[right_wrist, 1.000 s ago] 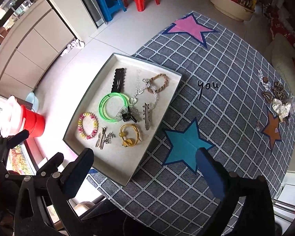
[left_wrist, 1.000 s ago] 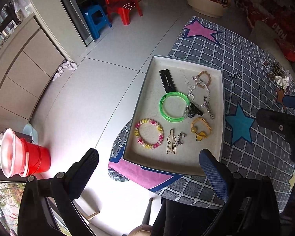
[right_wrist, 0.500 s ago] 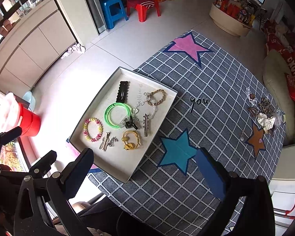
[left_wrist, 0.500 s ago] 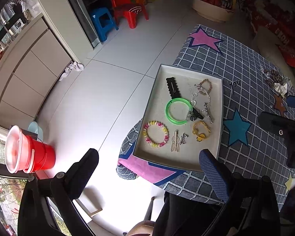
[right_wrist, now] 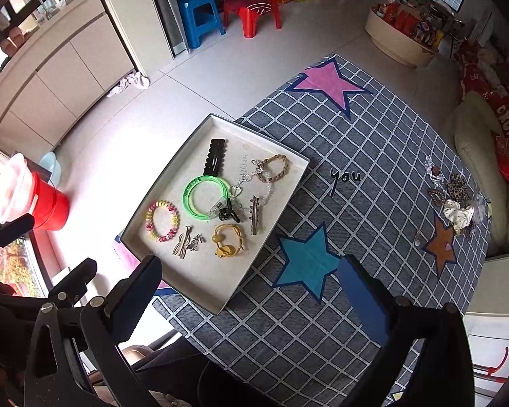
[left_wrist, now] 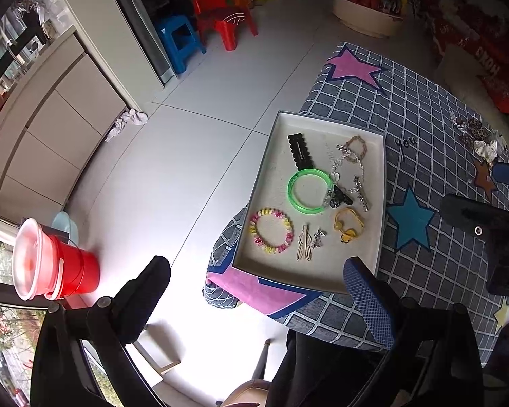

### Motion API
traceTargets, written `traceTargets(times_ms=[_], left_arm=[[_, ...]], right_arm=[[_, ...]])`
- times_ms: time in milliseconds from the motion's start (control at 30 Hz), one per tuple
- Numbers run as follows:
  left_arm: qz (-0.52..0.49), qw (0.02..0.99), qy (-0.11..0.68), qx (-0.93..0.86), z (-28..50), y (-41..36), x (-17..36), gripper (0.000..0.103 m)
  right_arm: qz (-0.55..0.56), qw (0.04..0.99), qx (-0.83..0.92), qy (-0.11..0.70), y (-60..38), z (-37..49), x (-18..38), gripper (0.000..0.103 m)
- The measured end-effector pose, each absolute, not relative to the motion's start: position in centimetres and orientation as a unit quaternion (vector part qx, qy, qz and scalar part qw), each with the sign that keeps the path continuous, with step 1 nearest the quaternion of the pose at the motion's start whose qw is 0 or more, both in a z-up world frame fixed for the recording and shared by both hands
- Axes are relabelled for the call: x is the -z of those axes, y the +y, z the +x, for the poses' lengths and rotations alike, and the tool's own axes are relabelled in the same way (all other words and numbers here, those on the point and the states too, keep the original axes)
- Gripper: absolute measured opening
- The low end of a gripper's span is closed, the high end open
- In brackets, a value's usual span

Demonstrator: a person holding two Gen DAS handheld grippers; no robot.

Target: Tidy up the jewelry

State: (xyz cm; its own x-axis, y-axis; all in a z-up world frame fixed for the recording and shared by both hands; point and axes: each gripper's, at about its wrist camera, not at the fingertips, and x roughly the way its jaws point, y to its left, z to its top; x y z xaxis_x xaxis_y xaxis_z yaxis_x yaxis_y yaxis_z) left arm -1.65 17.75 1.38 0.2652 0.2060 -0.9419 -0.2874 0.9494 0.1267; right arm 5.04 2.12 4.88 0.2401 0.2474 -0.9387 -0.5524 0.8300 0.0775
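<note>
Two views showed the same table; in the left wrist view the left gripper [left_wrist: 254, 276] hung high above the floor and the table's near edge, its fingers spread wide and holding nothing; a shallow tray [left_wrist: 380, 203] sat on the checked cloth [left_wrist: 434, 101] at the table's left side; inside it lay a black clip [left_wrist: 301, 152], a green bangle [left_wrist: 309, 190], a beaded bracelet [left_wrist: 271, 230] nearest the camera on the left, a yellow tie [left_wrist: 347, 224], a braided bracelet [left_wrist: 356, 144] at the far right corner and a pale pin [left_wrist: 303, 246]; the right gripper's dark body showed at the frame's right edge; a red bucket [left_wrist: 56, 264] stood on the floor at left; in the right wrist view the right gripper [right_wrist: 249, 276] hovered over the cloth just right of the tray [right_wrist: 173, 169], fingers wide apart and empty; the green bangle [right_wrist: 205, 196] touched a silver chain [right_wrist: 251, 179] beside it; a blue star [right_wrist: 305, 261] lay between the tray and the right finger; a heap of loose jewelry [right_wrist: 454, 196] rested well apart from the tray, near the cloth's far right edge.
</note>
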Motion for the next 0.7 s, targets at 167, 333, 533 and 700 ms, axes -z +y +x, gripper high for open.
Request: traceTargets(times_ms=[167, 333, 533, 700], left_arm=[[-0.035, 0.793, 0.588, -0.156, -1.70, 17.77, -1.33, 0.103], [-0.035, 0.793, 0.587, -0.156, -1.82, 17.81, -1.32, 0.103], [-0.035, 0.794, 0.587, -0.156, -1.88, 17.76, -1.32, 0.103], [-0.035, 0.794, 0.587, -0.156, -1.94, 17.76, -1.33, 0.103]], right_arm=[[-0.137, 0.775, -0.258, 0.561, 2.12, 5.00, -4.83, 0.103], [-0.138, 0.773, -0.261, 0.561, 2.21, 4.72, -4.67, 0.103], [-0.138, 0.774, -0.260, 0.561, 2.23, 4.78, -4.63, 0.103], [-0.137, 0.774, -0.260, 0.561, 2.25, 4.76, -4.63, 0.103]])
